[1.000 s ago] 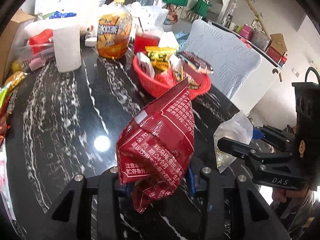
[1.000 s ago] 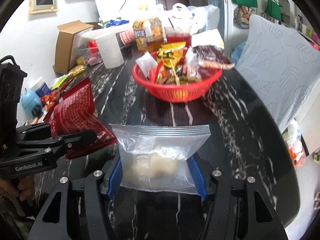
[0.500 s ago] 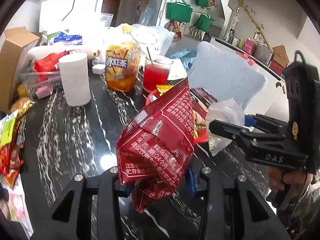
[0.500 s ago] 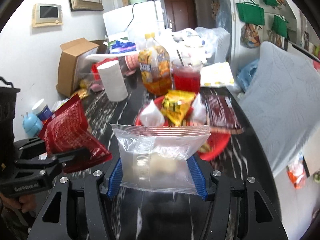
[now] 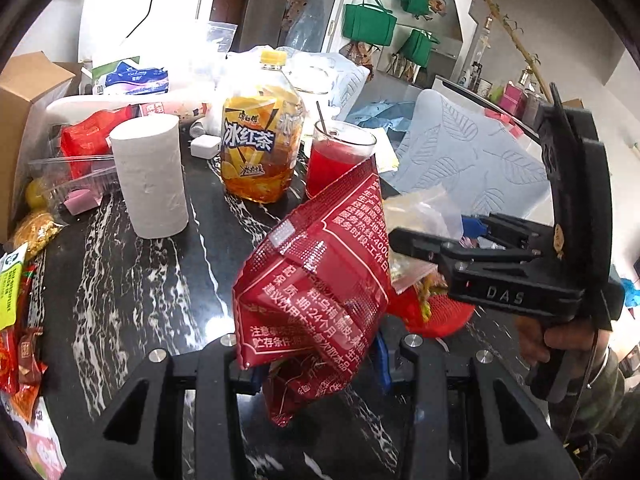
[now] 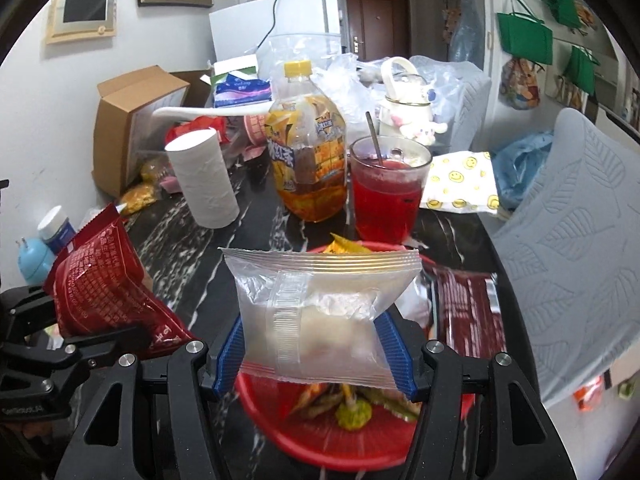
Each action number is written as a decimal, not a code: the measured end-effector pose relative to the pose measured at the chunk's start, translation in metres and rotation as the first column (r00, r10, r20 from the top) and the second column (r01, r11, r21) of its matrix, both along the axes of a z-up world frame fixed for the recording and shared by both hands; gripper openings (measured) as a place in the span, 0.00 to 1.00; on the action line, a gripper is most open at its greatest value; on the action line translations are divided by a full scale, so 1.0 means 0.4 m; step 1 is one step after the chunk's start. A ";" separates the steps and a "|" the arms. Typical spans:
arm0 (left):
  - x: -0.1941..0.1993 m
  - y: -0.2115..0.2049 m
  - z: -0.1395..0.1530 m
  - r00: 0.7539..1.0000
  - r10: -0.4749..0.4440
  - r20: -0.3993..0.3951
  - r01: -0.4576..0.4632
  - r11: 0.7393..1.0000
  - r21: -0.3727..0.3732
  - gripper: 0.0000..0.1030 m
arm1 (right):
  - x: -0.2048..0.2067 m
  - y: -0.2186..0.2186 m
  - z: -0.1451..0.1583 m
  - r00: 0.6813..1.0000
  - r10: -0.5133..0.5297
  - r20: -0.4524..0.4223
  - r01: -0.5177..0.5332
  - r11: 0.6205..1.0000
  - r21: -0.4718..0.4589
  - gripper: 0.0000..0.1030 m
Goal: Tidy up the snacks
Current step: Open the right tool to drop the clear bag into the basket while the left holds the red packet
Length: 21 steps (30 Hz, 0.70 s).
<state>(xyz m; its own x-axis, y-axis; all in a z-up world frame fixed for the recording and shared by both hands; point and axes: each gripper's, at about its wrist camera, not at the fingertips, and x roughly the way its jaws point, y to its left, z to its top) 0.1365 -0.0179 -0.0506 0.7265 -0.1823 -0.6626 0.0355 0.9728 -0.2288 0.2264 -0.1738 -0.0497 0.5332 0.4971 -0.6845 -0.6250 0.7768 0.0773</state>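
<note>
My left gripper [image 5: 316, 364] is shut on a red snack packet [image 5: 320, 280] with white print, held upright above the black marble table [image 5: 132, 288]. In the right wrist view that same packet [image 6: 100, 284] hangs at the left. My right gripper [image 6: 312, 356] is shut on a clear plastic snack bag [image 6: 316, 312], its blue pads [image 6: 390, 344] pressing both sides. The clear bag hangs directly over the red basket [image 6: 332, 440], which holds several wrapped snacks. In the left wrist view the right gripper [image 5: 400, 240] reaches in from the right with the clear bag [image 5: 424, 216] over the basket [image 5: 444, 316].
Behind the basket stand a glass of red drink [image 6: 386, 196], an iced tea bottle [image 6: 308, 152] and a paper roll [image 6: 206, 178]. A dark red packet [image 6: 466, 308] lies at the basket's right. Loose snacks [image 5: 16, 320] line the table's left edge. A padded chair [image 6: 568, 248] is at the right.
Both grippers moved forward and up with their packets. The right one now holds the clear bag over the red basket, which has slid under it. The bottle and glass look nearer.
</note>
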 end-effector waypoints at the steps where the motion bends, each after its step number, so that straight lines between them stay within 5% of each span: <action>1: 0.008 0.002 -0.001 1.000 0.000 0.001 0.000 1.000 0.001 0.38 | 0.007 0.003 -0.005 1.000 0.001 -0.003 -0.001 1.000 -0.004 0.60; 8: 0.038 -0.002 -0.013 1.000 -0.009 -0.012 0.009 1.000 0.012 0.38 | 0.034 0.011 -0.032 1.000 -0.007 -0.023 0.007 1.000 -0.022 0.61; 12: 0.042 -0.004 -0.018 1.000 -0.011 -0.019 0.011 1.000 0.012 0.38 | 0.036 0.012 -0.039 1.000 -0.014 -0.019 0.014 0.999 -0.035 0.84; 21: 0.022 -0.017 0.011 1.000 -0.008 -0.004 0.009 0.999 0.031 0.38 | 0.010 -0.013 -0.011 0.999 -0.028 0.018 0.028 1.000 -0.009 0.84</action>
